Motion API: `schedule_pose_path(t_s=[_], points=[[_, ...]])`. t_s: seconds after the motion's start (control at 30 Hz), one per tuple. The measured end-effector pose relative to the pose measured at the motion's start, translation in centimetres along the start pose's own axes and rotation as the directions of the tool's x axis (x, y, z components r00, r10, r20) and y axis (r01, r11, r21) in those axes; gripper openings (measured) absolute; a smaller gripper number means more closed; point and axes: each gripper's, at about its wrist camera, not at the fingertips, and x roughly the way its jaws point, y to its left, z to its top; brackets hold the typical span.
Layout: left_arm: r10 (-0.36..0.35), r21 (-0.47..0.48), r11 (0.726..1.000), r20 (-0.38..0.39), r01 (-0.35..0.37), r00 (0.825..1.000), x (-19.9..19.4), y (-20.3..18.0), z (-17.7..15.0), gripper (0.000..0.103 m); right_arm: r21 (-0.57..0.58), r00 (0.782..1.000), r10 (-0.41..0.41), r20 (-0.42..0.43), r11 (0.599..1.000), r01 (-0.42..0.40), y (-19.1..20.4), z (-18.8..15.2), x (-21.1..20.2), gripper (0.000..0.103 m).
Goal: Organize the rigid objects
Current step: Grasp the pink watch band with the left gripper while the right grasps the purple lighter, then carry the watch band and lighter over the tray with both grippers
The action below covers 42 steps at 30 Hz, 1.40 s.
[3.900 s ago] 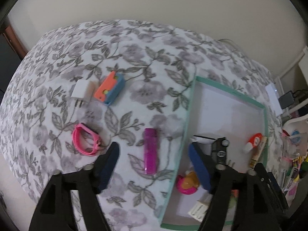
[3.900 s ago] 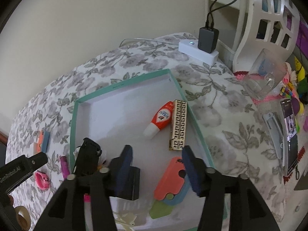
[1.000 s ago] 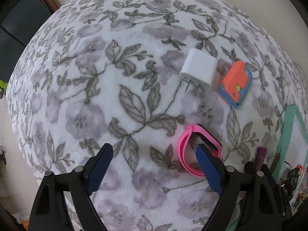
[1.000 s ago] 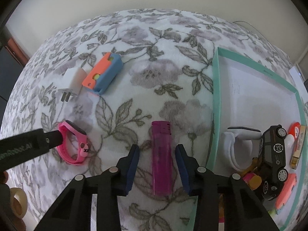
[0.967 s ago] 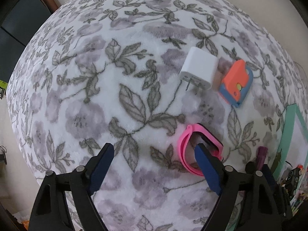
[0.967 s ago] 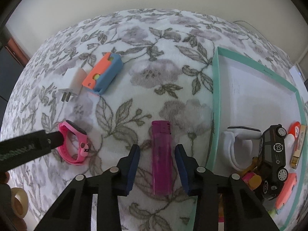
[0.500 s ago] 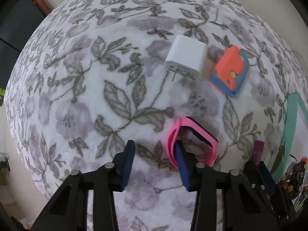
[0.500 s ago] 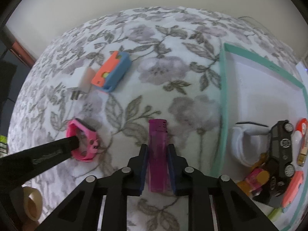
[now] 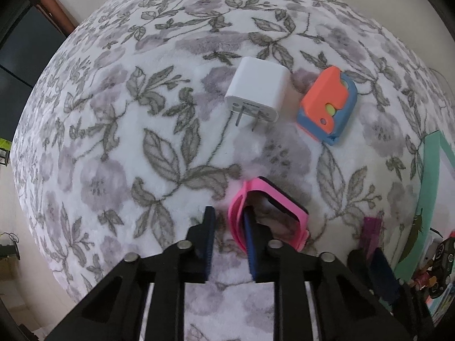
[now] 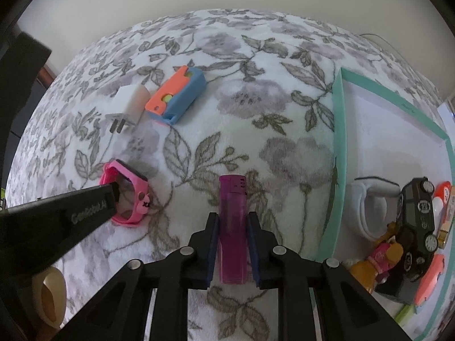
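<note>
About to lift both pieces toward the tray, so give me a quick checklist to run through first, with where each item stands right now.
1. Right gripper shut on the purple lighter: ok, pads flank its body.
2. Left gripper on the pink watch: ok, jaws have just been closing, one finger inside the loop, strap between them.
3. Strap pinched firmly: cannot tell.
4. Teal tray has bare floor for both: ok, its far half is free.
5. White charger and orange-blue toy apart from both grips: ok.
6. Grippers apart from each other: ok.
</note>
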Motion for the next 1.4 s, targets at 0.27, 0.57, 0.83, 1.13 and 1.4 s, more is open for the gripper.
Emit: schedule_pose_path(t_s=[0.27, 0.57, 0.83, 1.13, 1.4], points=[[0.018, 0.016, 1.000, 0.013, -0.018, 1.000, -1.1, -1.6, -0.9, 0.009, 0.039, 1.000, 0.002, 0.002, 0.999, -0.002, -0.2, -1.2, -0.4, 0.021], [0.025, 0.004, 1.000, 0.033, -0.025, 0.999, -2.3, -1.5, -1.4, 0.009, 0.074, 1.000, 0.007, 0.009, 0.997, -0.007, -0.4, -1.9, -0.7, 0.021], [0.035, -0.035, 0.999, 0.112, -0.031, 0.993, -6.0, 0.0, -1.1, 0.009, 0.152, 0.995, 0.071, 0.063, 0.985, -0.080, -2.7, -1.2, -3.0, 0.021], [0.001, -0.041, 0.999, 0.297, 0.012, 0.955, -12.4, 1.7, -1.4, 0.009, 0.222, 0.975, 0.081, 0.209, 0.967, -0.128, -5.4, 0.3, -8.2, 0.021], [-0.104, 0.052, 0.995, 0.378, 0.091, 0.920, -15.7, -0.7, -2.8, 0.009, 0.306, 0.957, 0.007, 0.291, 0.947, -0.100, -10.3, 0.1, -12.4, 0.021]])
